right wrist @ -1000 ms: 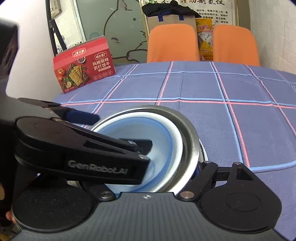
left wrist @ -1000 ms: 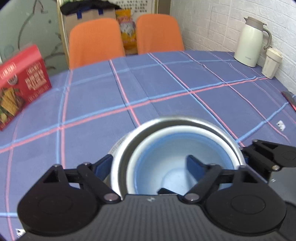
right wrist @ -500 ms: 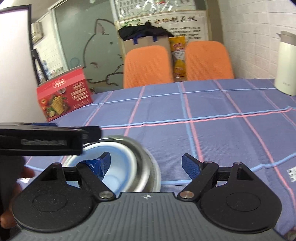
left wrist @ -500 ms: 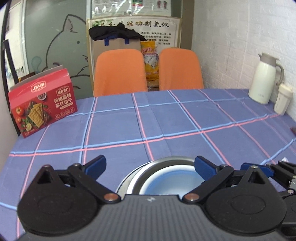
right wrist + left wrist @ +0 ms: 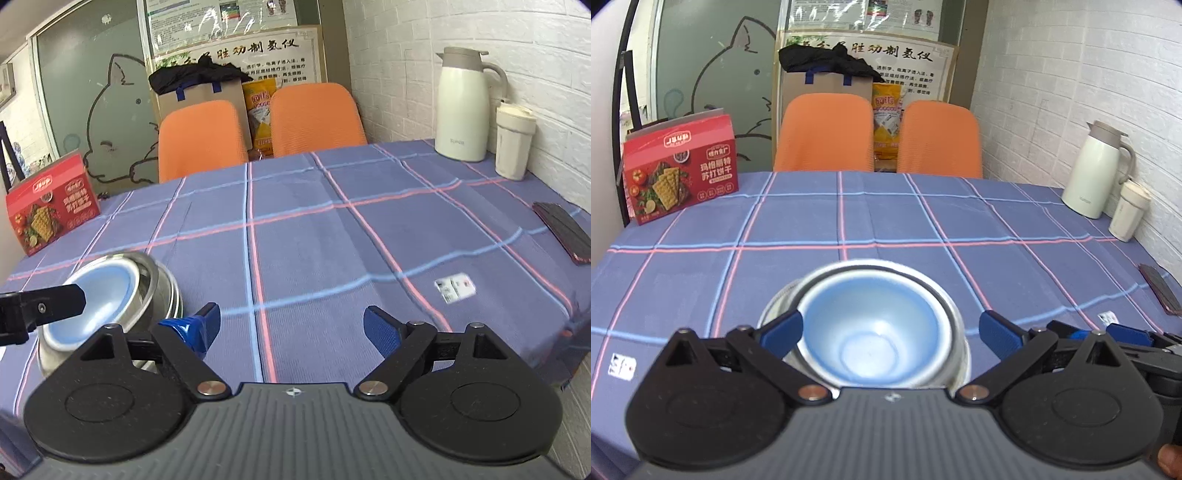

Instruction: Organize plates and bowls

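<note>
Checked cloth covers your counter [image 5: 886, 221], where the blue bowl [image 5: 871, 332] sits nested in steel bowls [image 5: 159, 291] at six o'clock to save space, both grippers' fingers [image 5: 783, 330] released, empty.

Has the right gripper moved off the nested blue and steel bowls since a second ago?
Yes. The right gripper has swung right, away from the blue bowl nested in steel bowls. It is now open over bare plaid tablecloth, with the white thermos jug in view.
</note>
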Demonstrator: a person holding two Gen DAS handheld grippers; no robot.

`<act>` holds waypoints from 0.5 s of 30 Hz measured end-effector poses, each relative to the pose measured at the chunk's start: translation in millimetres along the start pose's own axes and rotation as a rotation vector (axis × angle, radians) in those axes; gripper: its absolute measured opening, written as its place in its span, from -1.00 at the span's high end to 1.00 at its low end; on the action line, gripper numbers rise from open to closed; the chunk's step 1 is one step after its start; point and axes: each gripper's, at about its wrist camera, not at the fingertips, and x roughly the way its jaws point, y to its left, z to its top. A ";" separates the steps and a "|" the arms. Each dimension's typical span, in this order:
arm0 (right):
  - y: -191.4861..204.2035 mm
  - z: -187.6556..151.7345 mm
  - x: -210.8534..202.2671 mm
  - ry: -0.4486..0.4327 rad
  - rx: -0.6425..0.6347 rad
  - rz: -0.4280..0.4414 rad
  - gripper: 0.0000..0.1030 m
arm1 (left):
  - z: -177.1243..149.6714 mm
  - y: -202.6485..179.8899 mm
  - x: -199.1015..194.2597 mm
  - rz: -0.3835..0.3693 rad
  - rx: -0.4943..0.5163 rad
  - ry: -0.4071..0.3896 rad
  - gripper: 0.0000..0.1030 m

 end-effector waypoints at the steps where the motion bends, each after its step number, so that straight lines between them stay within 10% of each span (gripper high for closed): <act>1: -1.7 -5.4 -4.8 0.009 0.006 0.023 -0.39 | -6.7 -3.3 -6.9 -0.006 0.008 -0.002 -0.95; 15: -2.3 -96.4 -61.6 0.043 0.003 0.149 -0.40 | -95.5 -14.7 -63.3 0.033 0.071 0.009 -0.95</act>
